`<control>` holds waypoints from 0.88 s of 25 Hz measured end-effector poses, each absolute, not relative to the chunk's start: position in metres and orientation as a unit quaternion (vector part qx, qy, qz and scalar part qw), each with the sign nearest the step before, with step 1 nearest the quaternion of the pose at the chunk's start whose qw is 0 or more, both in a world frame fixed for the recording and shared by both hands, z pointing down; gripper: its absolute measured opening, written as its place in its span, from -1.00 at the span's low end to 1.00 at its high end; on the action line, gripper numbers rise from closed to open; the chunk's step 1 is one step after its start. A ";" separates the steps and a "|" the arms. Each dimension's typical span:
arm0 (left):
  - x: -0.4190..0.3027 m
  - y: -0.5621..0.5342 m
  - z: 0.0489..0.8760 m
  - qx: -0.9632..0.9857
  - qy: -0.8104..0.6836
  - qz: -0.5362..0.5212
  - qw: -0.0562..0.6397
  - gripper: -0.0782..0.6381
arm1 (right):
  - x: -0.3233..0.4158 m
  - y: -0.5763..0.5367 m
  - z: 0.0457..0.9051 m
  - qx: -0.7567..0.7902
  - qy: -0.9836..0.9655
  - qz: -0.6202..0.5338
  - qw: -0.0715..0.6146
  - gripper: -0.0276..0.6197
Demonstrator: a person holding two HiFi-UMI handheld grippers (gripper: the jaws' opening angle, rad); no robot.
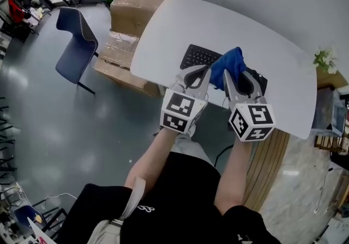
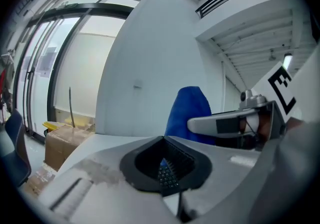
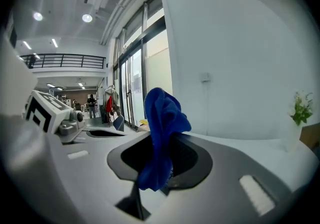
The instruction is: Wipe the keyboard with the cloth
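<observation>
A black keyboard (image 1: 197,55) lies on the white table (image 1: 180,25), near its front edge; its right part is hidden behind the cloth and grippers. My right gripper (image 1: 235,74) is shut on a blue cloth (image 1: 228,66), which bunches up above the keyboard. In the right gripper view the blue cloth (image 3: 162,133) hangs from between the closed jaws. My left gripper (image 1: 205,69) hovers beside it over the keyboard, shut with nothing held. In the left gripper view, keyboard keys (image 2: 168,174) show through the jaw gap, with the cloth (image 2: 187,113) and right gripper (image 2: 235,124) to the right.
A blue chair (image 1: 76,41) stands on the floor at the left. Cardboard boxes (image 1: 131,6) sit against the table's far left side. A small plant (image 1: 326,59) is at the table's right end, and a slatted wooden panel (image 1: 267,166) runs below the right edge.
</observation>
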State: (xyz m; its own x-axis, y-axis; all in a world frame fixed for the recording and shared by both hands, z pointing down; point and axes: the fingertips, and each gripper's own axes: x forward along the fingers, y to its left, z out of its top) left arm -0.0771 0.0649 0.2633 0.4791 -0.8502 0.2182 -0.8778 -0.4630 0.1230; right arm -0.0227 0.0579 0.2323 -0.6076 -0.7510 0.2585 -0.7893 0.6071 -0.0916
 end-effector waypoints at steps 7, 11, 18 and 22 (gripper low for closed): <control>-0.100 0.021 0.284 0.834 -0.530 0.084 0.124 -0.81 | -0.040 0.009 0.251 0.403 -0.901 0.115 0.112 -0.62; -0.111 -0.001 0.308 0.820 -0.544 0.075 0.163 -0.81 | -0.046 -0.008 0.278 0.394 -0.899 0.131 0.138 -0.62; -0.101 -0.043 0.362 0.824 -0.518 0.096 0.206 -0.81 | -0.054 -0.063 0.332 0.396 -0.885 0.179 0.166 -0.62; -0.119 -0.061 0.385 0.814 -0.523 0.116 0.224 -0.81 | -0.078 -0.082 0.360 0.377 -0.887 0.206 0.171 -0.62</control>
